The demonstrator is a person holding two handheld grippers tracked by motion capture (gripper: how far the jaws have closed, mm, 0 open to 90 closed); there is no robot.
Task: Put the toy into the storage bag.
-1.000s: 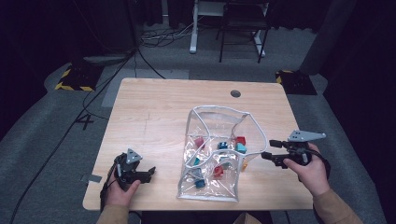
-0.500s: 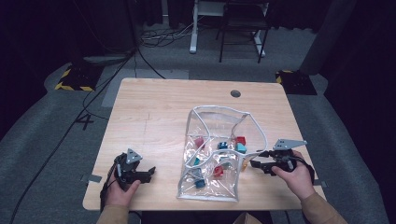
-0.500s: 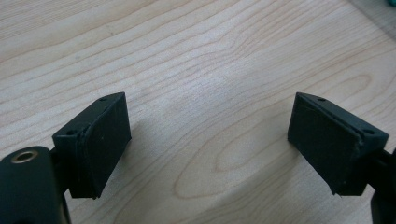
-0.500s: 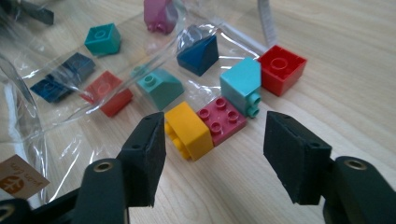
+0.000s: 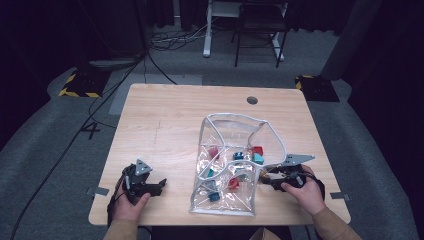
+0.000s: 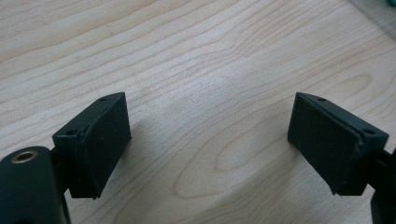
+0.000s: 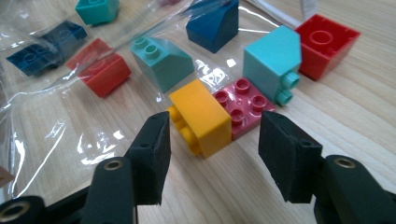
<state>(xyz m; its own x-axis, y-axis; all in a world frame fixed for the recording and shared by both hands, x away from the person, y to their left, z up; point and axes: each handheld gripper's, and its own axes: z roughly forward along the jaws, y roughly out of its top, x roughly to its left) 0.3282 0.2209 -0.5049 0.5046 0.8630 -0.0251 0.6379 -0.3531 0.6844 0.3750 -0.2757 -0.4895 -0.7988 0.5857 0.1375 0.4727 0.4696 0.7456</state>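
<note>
While the person's forearms enter from the bottom of the high view, the left gripper (image 5: 159,186) rests on the bare wood of the table (image 5: 170,120) near its front left corner, well apart from the clear plastic bag (image 5: 235,165). The bag lies right of centre, its white-edged mouth toward the far side, with coloured bricks showing through the film. The right gripper (image 5: 263,179) sits low at the bag's right edge, held in the right hand (image 5: 302,190).

In the left gripper view, the two black pads stand wide apart over plain wood grain, with nothing between them.

In the right gripper view, the jaws have just been closing and now stand partly spread. The yellow brick (image 7: 201,115) lies between and just beyond the pads (image 7: 286,156); the left pad is very near its side, the right pad apart from it, so no pinch is made. Touching the yellow brick on its far side is a dark pink plate brick (image 7: 245,105), with a turquoise brick (image 7: 273,63) and a red brick (image 7: 327,44) just behind. A teal sloped brick (image 7: 163,60), an orange-red brick (image 7: 103,70) and dark blue bricks (image 7: 44,49) lie under the clear film.
</note>
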